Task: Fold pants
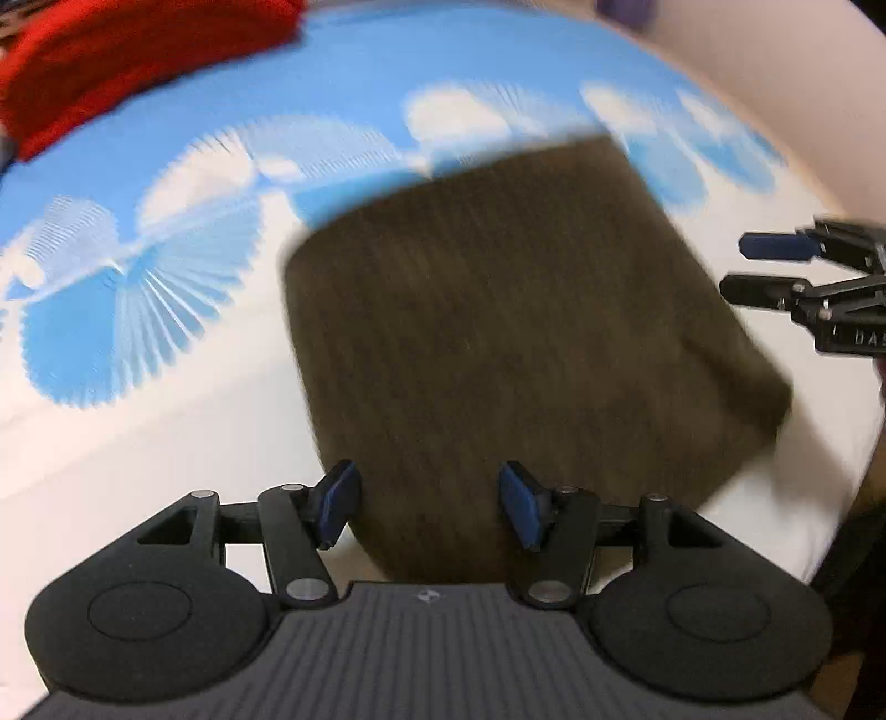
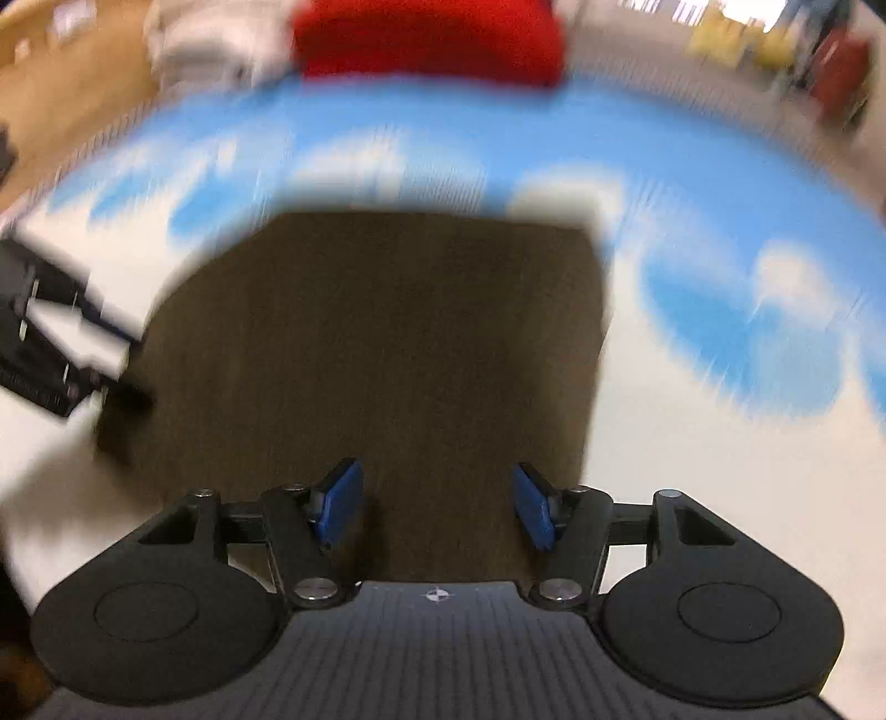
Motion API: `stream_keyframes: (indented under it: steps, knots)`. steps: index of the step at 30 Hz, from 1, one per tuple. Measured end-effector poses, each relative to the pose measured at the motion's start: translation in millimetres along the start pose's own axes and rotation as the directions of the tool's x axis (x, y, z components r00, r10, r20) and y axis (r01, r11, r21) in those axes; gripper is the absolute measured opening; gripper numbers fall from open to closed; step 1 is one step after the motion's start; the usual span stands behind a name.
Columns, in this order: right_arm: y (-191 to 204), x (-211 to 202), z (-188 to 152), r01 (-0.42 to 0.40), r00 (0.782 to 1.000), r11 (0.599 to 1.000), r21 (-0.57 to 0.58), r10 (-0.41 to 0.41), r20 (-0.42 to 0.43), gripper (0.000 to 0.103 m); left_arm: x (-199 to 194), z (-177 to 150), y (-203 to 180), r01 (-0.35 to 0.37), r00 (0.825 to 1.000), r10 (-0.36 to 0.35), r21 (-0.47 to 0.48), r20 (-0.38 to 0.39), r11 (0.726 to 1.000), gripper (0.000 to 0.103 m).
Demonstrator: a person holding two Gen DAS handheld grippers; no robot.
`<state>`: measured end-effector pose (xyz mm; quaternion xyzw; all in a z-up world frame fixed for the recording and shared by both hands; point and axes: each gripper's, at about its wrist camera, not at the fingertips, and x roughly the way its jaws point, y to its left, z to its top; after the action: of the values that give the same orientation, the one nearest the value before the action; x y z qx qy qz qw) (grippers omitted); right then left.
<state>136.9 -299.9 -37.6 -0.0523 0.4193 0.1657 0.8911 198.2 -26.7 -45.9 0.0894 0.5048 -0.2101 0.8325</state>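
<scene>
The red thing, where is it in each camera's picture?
Left wrist view: the red cloth is blurred in the top left corner, at the far edge of the blue and white cover.
Right wrist view: it sits at the top middle, straight ahead past the cover.
Shared landmark: the folded brown pants lie in the middle of both pictures, nearer than the red cloth.

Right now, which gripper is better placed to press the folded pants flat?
Either, barely: left gripper and right gripper both hang open over the near edge of the brown pants. Blur hides more.
</scene>
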Motion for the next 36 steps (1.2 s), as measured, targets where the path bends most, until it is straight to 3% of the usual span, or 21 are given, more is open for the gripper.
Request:
stream_keyframes:
  steps: [2, 5, 7, 10, 12, 14, 18, 30, 36]
  knots:
    - [-9, -7, 12, 0.019, 0.992, 0.996, 0.090, -0.030, 0.124, 0.065, 0, 4, 4, -0.033, 0.999, 0.034, -0.049, 0.018, 0.998, 0.063]
    - [-20, 9, 27, 0.079, 0.978, 0.976, 0.201, -0.115, 0.175, 0.065, -2, 3, -1, -0.061, 0.998, 0.063, -0.070, 0.026, 0.996, 0.057]
    - [-21, 28, 35, 0.123, 0.973, 0.967, 0.222, -0.162, 0.166, 0.064, -2, 6, -3, -0.072, 0.996, 0.075, -0.074, 0.040, 0.995, 0.045]
    - [-23, 60, 48, 0.165, 0.969, 0.957, 0.238, -0.203, 0.144, 0.062, 8, 18, -1, -0.087, 0.994, 0.093, -0.099, 0.055, 0.991, 0.037]
    - [-21, 87, 52, 0.249, 0.958, 0.944, 0.216, -0.272, 0.086, 0.063, 11, 27, 4, -0.115, 0.991, 0.122, -0.107, 0.060, 0.988, 0.036]
    - [-23, 117, 53, 0.271, 0.958, 0.935, 0.230, -0.285, 0.029, 0.069, 15, 31, 5, -0.137, 0.987, 0.146, -0.117, 0.066, 0.984, 0.036]
    - [-14, 137, 66, 0.328, 0.941, 0.926, 0.188, -0.339, 0.023, 0.070, 18, 35, 9, -0.152, 0.985, 0.163, -0.141, 0.064, 0.978, 0.036]
    - [-36, 152, 71, 0.291, 0.955, 0.922, 0.256, -0.296, -0.019, 0.071, 36, 38, 16, -0.167, 0.985, 0.173, -0.158, 0.026, 0.973, 0.037]
    - [-39, 141, 67, 0.281, 0.953, 0.906, 0.316, -0.301, 0.015, 0.070, 37, 34, 19, -0.162, 0.985, 0.169, -0.170, 0.028, 0.972, 0.040]
